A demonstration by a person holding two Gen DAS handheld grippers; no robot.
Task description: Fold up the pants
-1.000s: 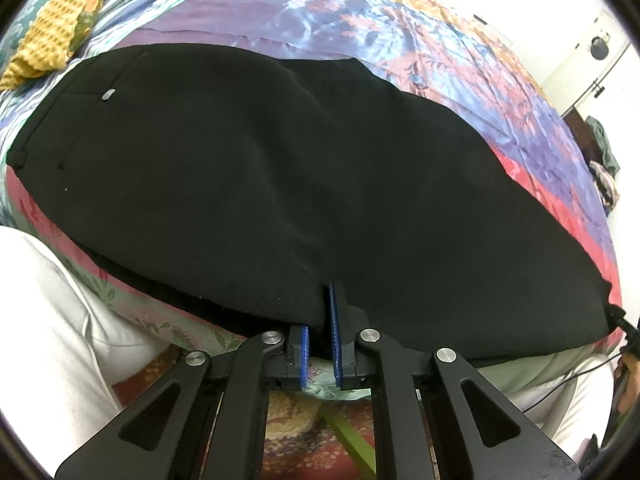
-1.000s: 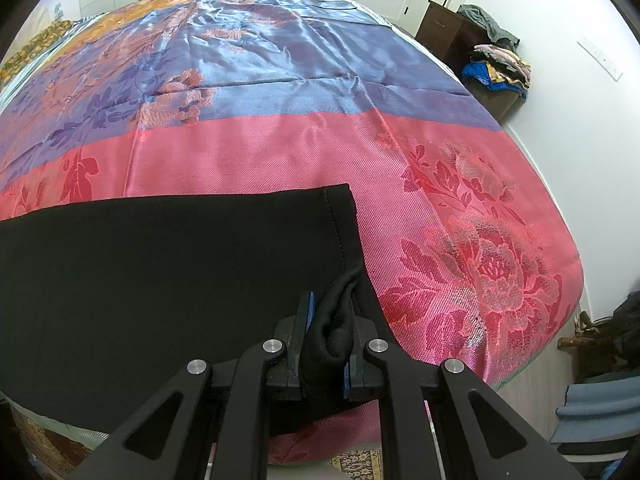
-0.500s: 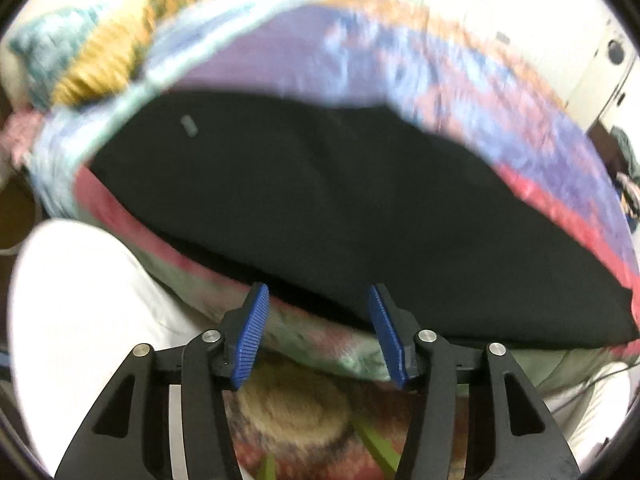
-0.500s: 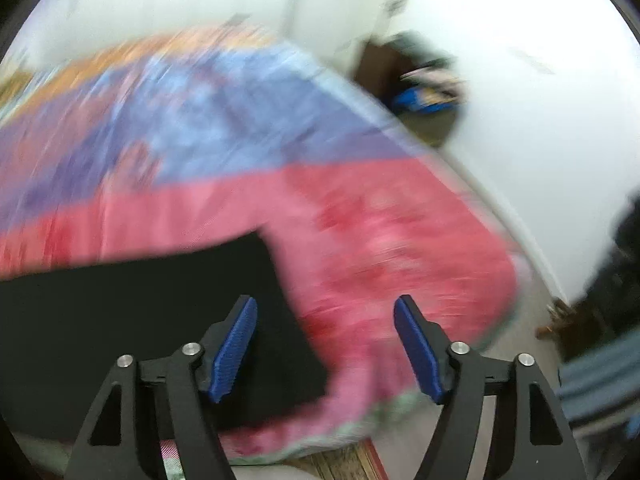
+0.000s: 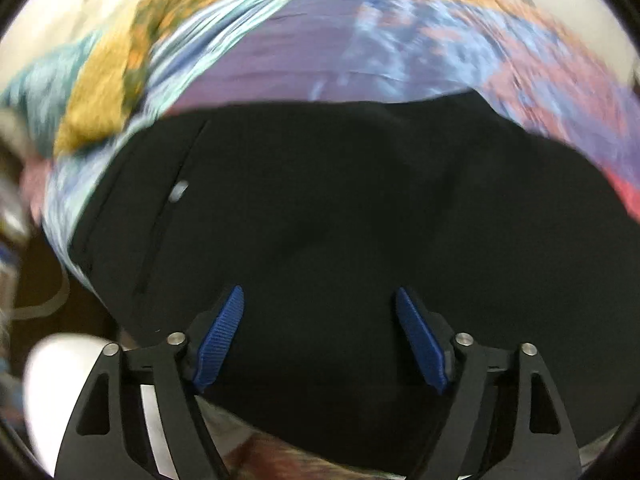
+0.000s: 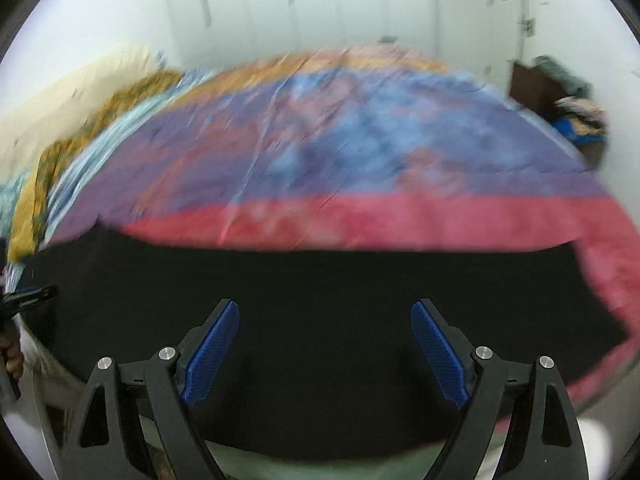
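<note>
The black pants lie flat on the bed, folded lengthwise into one long band across the near part of the floral bedspread, waistband end at the left and hem end at the right. The lengthwise fold looks done and released, so the step in hand appears to be the move between folds; the next move probably calls for fresh grips on one end of the band, so that it can be carried over the other end.

The left gripper hovers over the waist end of the pants, near a pocket seam and a small pale tag. Its jaws have just been opening and stand wide apart, with dark cloth showing below the gap but nothing pinched.

The right gripper hangs above the leg part of the pants, the hem edge off to its right. Its jaws have also just been opening; they stand wide, empty, clear of the fabric
</note>
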